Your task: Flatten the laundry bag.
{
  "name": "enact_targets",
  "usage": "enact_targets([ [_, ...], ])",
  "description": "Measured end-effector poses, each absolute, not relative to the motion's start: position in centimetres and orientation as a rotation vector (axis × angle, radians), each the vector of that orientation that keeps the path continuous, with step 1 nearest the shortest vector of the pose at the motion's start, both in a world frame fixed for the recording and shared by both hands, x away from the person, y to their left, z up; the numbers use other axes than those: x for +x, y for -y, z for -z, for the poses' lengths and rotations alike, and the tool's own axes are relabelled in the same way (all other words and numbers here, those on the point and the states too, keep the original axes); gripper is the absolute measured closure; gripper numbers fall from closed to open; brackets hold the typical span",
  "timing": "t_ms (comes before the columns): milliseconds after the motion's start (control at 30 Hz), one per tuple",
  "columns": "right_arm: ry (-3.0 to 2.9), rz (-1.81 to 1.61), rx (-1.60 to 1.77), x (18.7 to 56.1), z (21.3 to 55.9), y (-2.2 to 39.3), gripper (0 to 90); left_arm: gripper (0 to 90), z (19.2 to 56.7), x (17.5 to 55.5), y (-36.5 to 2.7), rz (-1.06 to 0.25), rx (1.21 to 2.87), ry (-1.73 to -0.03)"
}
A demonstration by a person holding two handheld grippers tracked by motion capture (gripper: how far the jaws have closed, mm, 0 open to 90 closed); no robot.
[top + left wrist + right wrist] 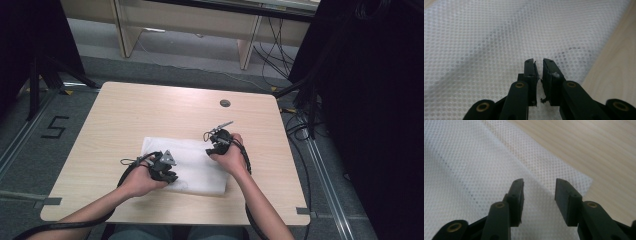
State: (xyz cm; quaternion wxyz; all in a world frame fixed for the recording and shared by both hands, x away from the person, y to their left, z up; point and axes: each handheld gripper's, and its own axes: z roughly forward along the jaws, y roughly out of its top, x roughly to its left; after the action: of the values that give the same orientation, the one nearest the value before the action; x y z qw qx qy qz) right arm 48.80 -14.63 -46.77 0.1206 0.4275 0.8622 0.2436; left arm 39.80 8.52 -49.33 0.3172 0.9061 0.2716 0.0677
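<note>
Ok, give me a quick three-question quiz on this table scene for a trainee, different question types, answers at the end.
1. True or false: the white cloth lies flat on the wooden table.
2. Which gripper has the wider jaw gap: A) left gripper B) right gripper?
3. Fill in: the small dark round thing sits on the table's ____ side, beyond the cloth.

Key: 1 true. 2 B; the left gripper's jaws stand nearly closed with only a narrow slit, over the cloth. 3 far.
</note>
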Motion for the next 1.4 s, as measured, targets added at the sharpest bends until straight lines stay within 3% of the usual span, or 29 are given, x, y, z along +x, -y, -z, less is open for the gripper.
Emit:
enact_targets([
  [167,-2.550,-0.675,1.217,50.0,47.8,14.0,51.4,81.1,48.9,39.2,-8.1,-0.163,2.415,-0.650],
  [333,-2.579,-0.667,1.219,50.2,48.5,13.8,52.2,81.0,49.2,39.1,-7.9,-0.155,2.432,-0.637],
  [467,-2.613,-0.658,1.214,50.0,48.6,13.4,68.6,81.0,49.6,39.1,-7.7,-0.151,2.424,-0.644],
  [500,-2.613,-0.658,1.214,50.0,48.6,13.4,68.6,81.0,49.6,39.1,-7.7,-0.151,2.424,-0.644],
  [533,-2.630,-0.662,1.167,50.0,48.6,13.2,77.8,81.0,49.7,39.1,-7.7,-0.146,2.418,-0.654],
  [733,-2.643,-0.580,1.101,49.3,48.4,12.1,89.1,81.3,49.7,39.2,-7.8,-0.161,2.439,-0.626],
  [1300,-2.599,-0.715,1.150,47.2,44.2,12.7,89.9,77.3,48.9,38.6,-7.9,-0.179,2.393,-0.617],
  [1400,-2.587,-0.753,1.179,47.2,44.0,13.0,89.7,84.2,48.3,38.2,-7.8,-0.155,2.402,-0.593],
])
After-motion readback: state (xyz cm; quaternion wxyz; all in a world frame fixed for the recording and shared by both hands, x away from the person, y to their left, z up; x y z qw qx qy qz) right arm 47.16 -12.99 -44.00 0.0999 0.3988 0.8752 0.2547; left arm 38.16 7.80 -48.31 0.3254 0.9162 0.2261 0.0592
